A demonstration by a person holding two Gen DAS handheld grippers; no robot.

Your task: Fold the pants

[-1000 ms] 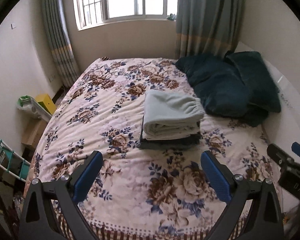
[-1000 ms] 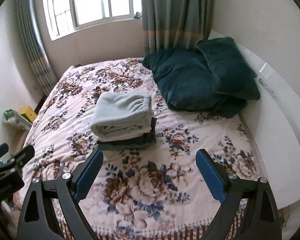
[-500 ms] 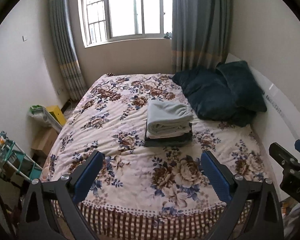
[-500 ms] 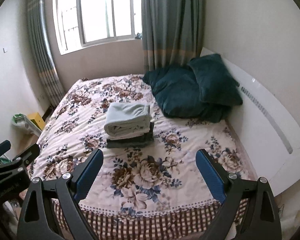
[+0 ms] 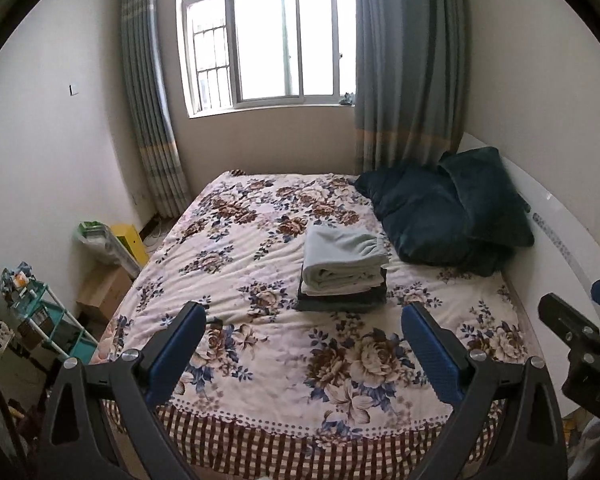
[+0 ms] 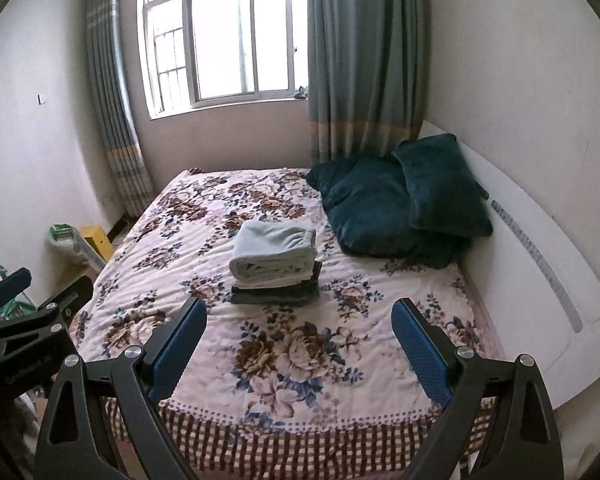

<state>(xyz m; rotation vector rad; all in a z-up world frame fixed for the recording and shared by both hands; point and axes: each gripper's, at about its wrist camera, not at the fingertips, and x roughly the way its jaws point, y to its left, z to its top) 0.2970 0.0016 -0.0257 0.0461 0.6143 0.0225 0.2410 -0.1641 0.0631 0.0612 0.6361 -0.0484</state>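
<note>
Folded pale green pants (image 5: pixel 344 258) (image 6: pixel 274 250) lie on top of a folded dark grey garment (image 5: pixel 340 300) (image 6: pixel 274 296), stacked mid-bed on the floral blanket (image 5: pixel 260 280) (image 6: pixel 204 240). My left gripper (image 5: pixel 304 344) is open and empty, held back off the bed's near edge. My right gripper (image 6: pixel 298 340) is open and empty too, equally far back. The right gripper also shows at the right edge of the left wrist view (image 5: pixel 580 340). The left gripper shows at the left edge of the right wrist view (image 6: pixel 24 320).
Dark teal pillows (image 5: pixel 448 216) (image 6: pixel 400 200) lean on the white headboard (image 6: pixel 540 264) at right. A window with grey-blue curtains (image 5: pixel 404 64) is behind the bed. Left of the bed stand a teal rack (image 5: pixel 40 320), a cardboard box (image 5: pixel 104 292) and a yellow box (image 5: pixel 130 240).
Both grippers have drawn back and up from the bed. The stack looks smaller and the bed's checked near edge, the window and the walls have come into view.
</note>
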